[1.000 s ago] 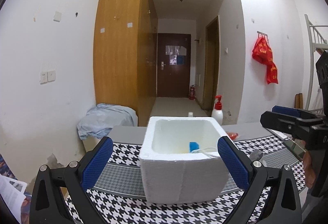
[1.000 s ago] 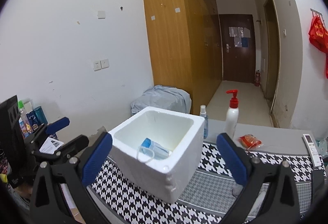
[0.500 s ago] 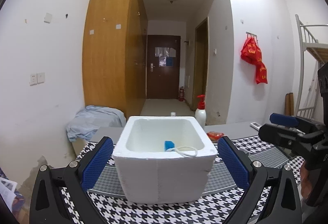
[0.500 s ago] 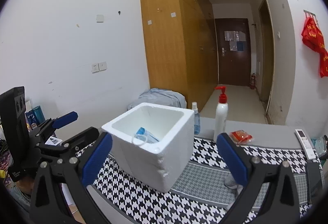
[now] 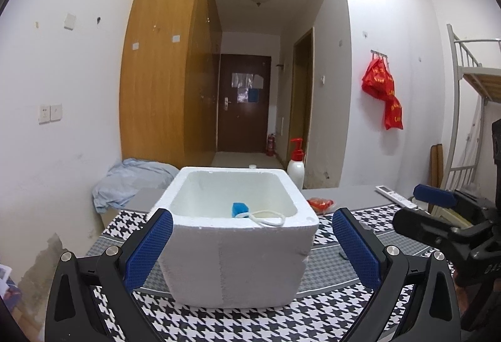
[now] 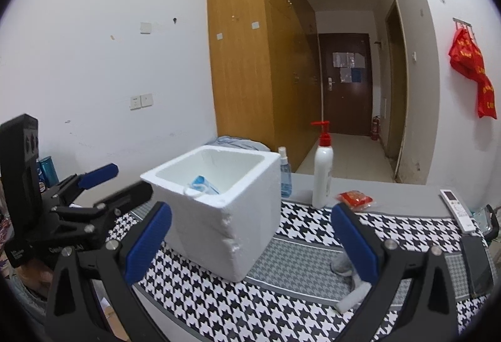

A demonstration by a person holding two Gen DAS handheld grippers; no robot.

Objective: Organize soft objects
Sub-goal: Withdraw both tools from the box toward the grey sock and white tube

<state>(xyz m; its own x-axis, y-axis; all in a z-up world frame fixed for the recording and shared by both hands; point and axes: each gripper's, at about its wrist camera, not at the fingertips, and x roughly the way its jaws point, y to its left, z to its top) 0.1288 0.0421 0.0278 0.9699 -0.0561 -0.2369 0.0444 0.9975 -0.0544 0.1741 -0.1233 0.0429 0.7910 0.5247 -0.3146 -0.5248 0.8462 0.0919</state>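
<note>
We start with the table point(image 6: 391, 204) under its houndstooth cloth point(image 6: 219, 304), where the white foam box point(image 5: 238, 248) stands open-topped. Inside it lie a blue soft item point(image 5: 239, 209) and a white cord loop point(image 5: 266, 218). A grey soft piece point(image 6: 350, 285) lies on the cloth right of the box, partly behind the right claw's finger. Our left claw point(image 5: 250, 251) and right claw point(image 6: 250, 242) are both spread wide, holding nothing. We judge the grey piece comes next: lower the right claw over its middle, pinch gently, lift clear of the box rim before releasing inside.
</note>
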